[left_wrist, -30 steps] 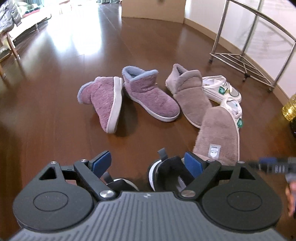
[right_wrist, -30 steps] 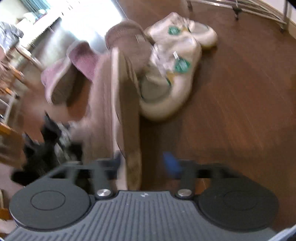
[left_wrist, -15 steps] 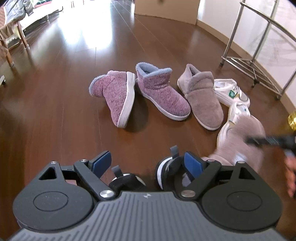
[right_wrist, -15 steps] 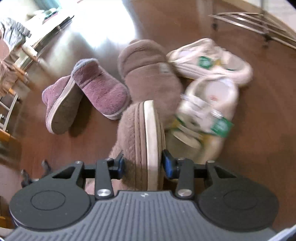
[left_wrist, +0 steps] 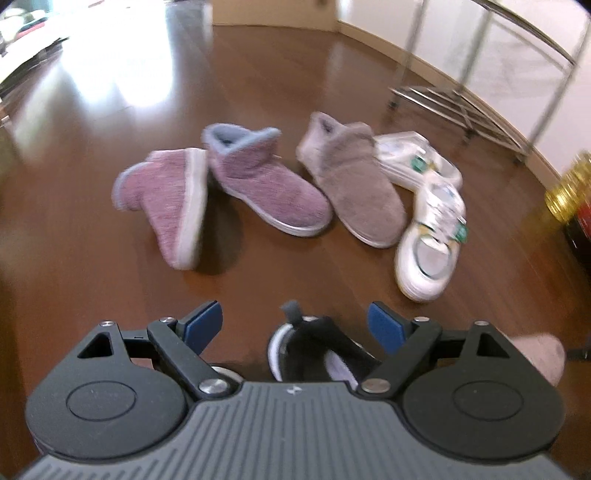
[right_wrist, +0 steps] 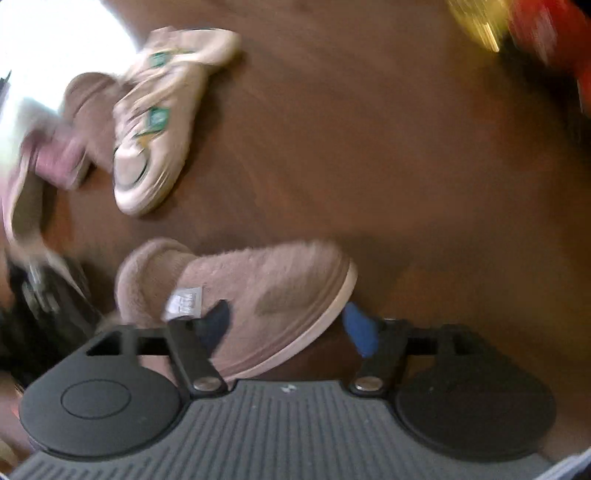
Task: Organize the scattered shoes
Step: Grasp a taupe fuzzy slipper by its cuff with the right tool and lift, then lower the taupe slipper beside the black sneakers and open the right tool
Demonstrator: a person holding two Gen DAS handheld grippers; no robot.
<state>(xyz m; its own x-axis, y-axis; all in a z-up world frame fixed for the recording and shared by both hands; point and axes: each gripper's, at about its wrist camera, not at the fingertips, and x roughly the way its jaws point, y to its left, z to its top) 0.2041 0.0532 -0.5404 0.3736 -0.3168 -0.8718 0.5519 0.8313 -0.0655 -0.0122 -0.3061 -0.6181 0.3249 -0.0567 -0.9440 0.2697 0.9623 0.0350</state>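
My right gripper [right_wrist: 288, 325] has its jaws opening around a taupe fuzzy boot [right_wrist: 258, 291] that rests on the wood floor. The right pad stands clear of its sole; the left pad is close against the upper. That boot's toe [left_wrist: 539, 354] shows at the lower right of the left wrist view. My left gripper [left_wrist: 295, 325] is open above a black shoe [left_wrist: 317, 350], not touching it. Farther off lie two purple boots, one on its side [left_wrist: 166, 206] and one upright [left_wrist: 266, 184], a second taupe boot [left_wrist: 358, 184] and two white sneakers [left_wrist: 432, 236].
A metal rack [left_wrist: 461, 107] stands at the back right by the wall. A gold-coloured object [left_wrist: 569, 184] sits at the right edge, with something red beside it [right_wrist: 554, 33]. A cardboard box [left_wrist: 273, 14] is far back. Bare wood floor [right_wrist: 369, 166] stretches right of the sneakers.
The right gripper, shut on the taupe boot's sole half a second ago, has carried it away from the white sneakers, set it on the floor and spread its jaws. The left gripper shifted slightly.
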